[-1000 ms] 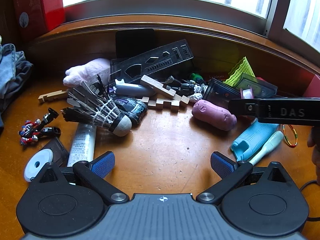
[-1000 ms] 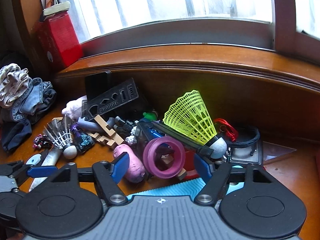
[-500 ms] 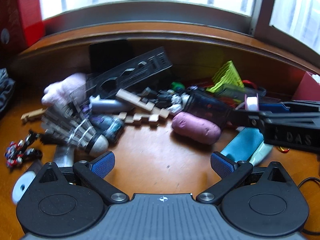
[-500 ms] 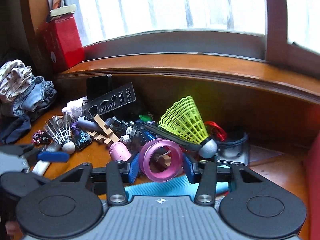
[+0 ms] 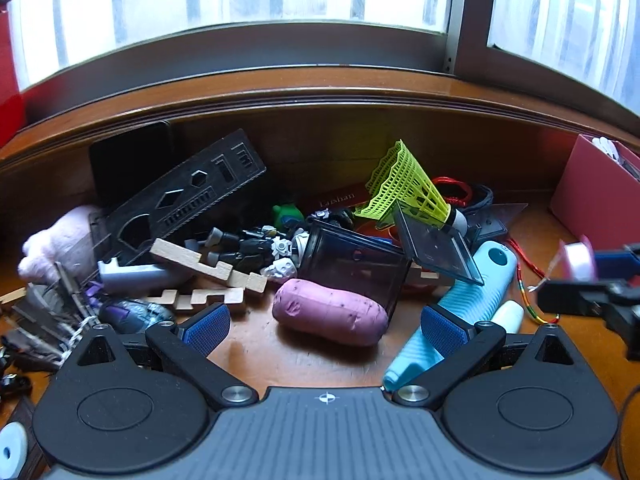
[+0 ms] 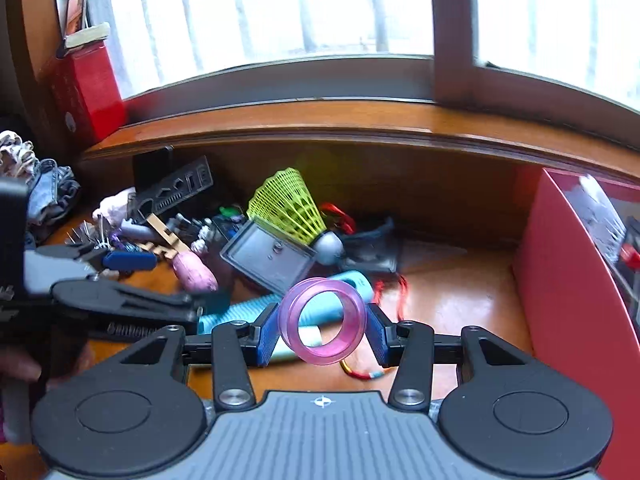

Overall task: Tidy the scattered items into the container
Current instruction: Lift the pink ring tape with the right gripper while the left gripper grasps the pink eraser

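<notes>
My right gripper (image 6: 323, 322) is shut on a clear pink ring (image 6: 322, 320) and holds it above the wooden table, left of the red box (image 6: 576, 280). In the left wrist view that ring (image 5: 576, 256) shows blurred at the right edge, below the red box (image 5: 596, 192). My left gripper (image 5: 324, 324) is open and low over the table, with a purple lump (image 5: 330, 312) lying just ahead between its pads. A pile lies behind: a yellow-green shuttlecock (image 5: 404, 188), a dark clear case (image 5: 352, 264), a light blue ridged handle (image 5: 460, 304), wooden pieces (image 5: 208, 268) and a black template (image 5: 180, 200).
A raised wooden sill (image 5: 320, 92) runs along the back under the window. A feather shuttlecock (image 5: 48, 316) and pink plush (image 5: 60, 240) lie at left. A red cord with beads (image 6: 392, 292) lies on the table by the box. Folded clothes (image 6: 48, 196) sit far left.
My right gripper closed on the pink ring, lifted it off the pile and carried it right, near the red box. My left gripper moved right, nearer the purple lump.
</notes>
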`<state>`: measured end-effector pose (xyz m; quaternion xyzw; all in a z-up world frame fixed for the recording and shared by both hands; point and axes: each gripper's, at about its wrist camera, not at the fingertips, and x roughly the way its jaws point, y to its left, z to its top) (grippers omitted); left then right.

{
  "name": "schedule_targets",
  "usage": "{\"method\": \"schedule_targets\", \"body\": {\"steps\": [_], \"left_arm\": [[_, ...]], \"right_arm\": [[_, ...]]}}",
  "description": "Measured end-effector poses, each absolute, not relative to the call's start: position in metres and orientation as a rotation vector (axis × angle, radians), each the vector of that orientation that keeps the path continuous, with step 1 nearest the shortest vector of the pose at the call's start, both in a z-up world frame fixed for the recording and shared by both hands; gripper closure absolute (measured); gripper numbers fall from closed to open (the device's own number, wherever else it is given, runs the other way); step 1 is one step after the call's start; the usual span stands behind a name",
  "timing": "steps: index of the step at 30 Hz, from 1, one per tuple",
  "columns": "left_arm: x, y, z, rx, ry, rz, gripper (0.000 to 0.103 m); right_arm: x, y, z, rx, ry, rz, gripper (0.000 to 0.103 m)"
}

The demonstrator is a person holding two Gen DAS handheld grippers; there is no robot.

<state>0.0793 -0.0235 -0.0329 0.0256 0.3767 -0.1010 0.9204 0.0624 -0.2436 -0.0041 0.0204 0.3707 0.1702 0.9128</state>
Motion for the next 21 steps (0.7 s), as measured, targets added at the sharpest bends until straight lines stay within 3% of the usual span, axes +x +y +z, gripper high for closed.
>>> {"method": "schedule_targets", "body": {"steps": [12,16,21], "left_arm": [[0.083,-0.021,-0.046,0.047,0.752,-0.152,0.005],[0.077,-0.021,-0.044,0.049,0.736,-0.185,0.013],[0.070,-0.021,-0.041,0.074,0.718,-0.224,0.037]], "right_arm": [[0.050,-0.243,-0.015,0.037,0.811,0.323,0.055],[0.049,-0.240,-0.017,0.027,0.817,0.326,0.055],[0.048,-0.237,-0.017,0.025,0.818,0.329,0.055]]}}
